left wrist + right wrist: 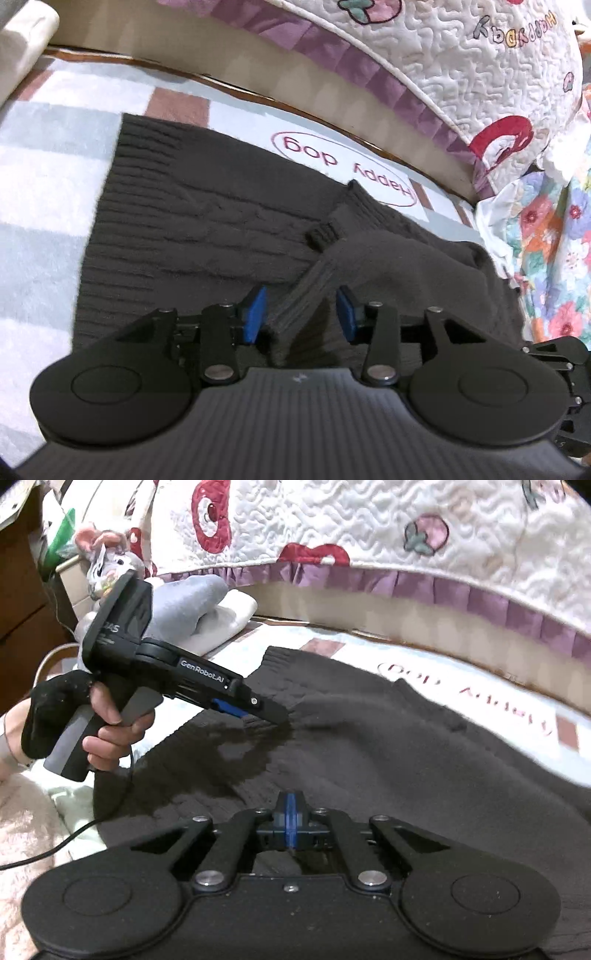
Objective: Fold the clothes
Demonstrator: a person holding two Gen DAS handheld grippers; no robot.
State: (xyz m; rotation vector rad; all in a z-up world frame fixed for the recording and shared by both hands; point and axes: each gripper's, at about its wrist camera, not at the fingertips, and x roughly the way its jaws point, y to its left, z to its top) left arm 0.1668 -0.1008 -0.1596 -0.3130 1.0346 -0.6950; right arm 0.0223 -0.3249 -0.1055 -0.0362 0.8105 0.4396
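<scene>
We record one dark brown knit sweater (pixel 192 221) lying flat on the striped blanket (pixel 44 155) beside the quilt (pixel 461 66). Our left hand-held gripper (pixel 301 314) stands apart, a ribbed sleeve (pixel 306 288) between its pads, unpressed. Our right hand-held gripper (pixel 290 821) is together over the sweater, seemingly empty.

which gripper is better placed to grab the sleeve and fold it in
Left. The left gripper stands open with the sweater's sleeve lying right between its blue pads. The right gripper is shut, blue pads together, over the sweater body, away from that sleeve.
</scene>
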